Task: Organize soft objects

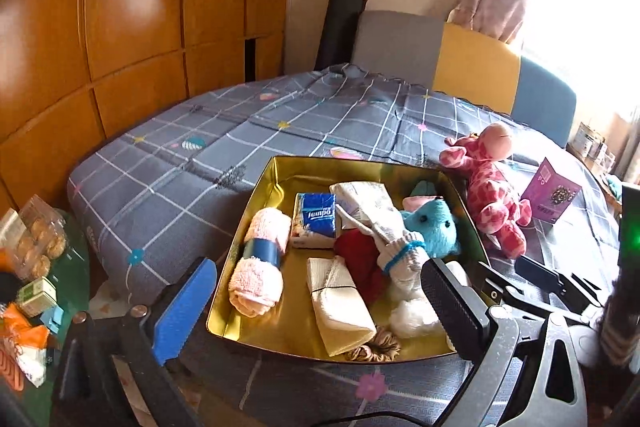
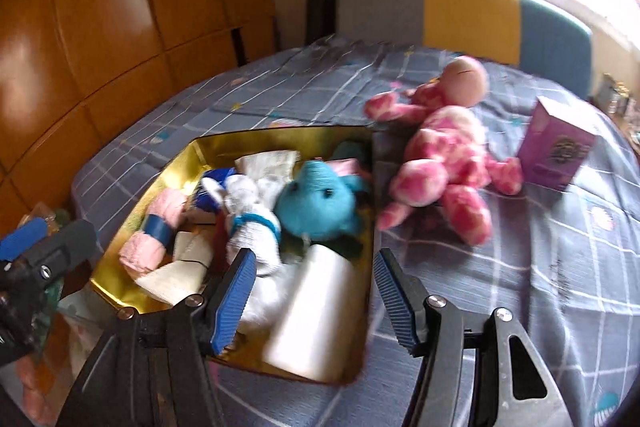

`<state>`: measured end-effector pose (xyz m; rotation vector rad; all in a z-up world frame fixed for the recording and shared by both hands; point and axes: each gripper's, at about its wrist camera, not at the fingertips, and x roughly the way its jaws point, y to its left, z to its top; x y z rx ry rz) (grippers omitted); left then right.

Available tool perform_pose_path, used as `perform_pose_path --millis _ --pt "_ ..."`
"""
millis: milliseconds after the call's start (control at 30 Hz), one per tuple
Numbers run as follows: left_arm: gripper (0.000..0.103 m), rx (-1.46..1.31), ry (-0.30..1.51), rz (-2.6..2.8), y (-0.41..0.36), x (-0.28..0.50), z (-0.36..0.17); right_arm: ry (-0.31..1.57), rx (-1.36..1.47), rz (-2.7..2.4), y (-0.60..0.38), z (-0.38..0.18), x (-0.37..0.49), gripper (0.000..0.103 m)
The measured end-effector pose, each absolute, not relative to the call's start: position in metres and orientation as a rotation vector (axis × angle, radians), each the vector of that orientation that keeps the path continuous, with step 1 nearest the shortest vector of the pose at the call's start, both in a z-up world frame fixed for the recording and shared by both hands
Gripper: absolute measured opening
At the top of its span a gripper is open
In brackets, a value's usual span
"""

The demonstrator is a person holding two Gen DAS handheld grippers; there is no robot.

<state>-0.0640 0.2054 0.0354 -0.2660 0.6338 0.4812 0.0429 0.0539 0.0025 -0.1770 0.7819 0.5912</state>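
A gold tin box (image 1: 260,203) (image 2: 176,163) sits on the grey checked bed. It holds a pink rolled towel (image 1: 260,263), a blue tissue pack (image 1: 316,217), a blue plush toy (image 1: 432,227) (image 2: 316,199), white socks (image 1: 400,247), a red cloth, folded cloths, a scrunchie (image 1: 376,349) and a white roll (image 2: 316,311). A pink giraffe plush (image 1: 492,187) (image 2: 444,163) lies on the bed just right of the box. My left gripper (image 1: 320,307) is open and empty over the box's near edge. My right gripper (image 2: 312,291) is open and empty above the white roll.
A purple carton (image 1: 550,193) (image 2: 556,155) stands right of the giraffe. A side table (image 1: 72,267) with snack packs is at the left. Wooden wardrobe doors (image 1: 120,27) stand behind the bed; grey, yellow and blue headboard panels (image 1: 472,63) lie at the far end.
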Motion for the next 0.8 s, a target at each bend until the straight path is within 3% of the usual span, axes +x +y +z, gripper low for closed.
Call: perform_pose_path --millis 800 --pt "0.103 -0.202 0.621 0.522 0.176 -0.067 0.041 0.765 -0.135 0.563 0.027 0.004 0.032 0.062"
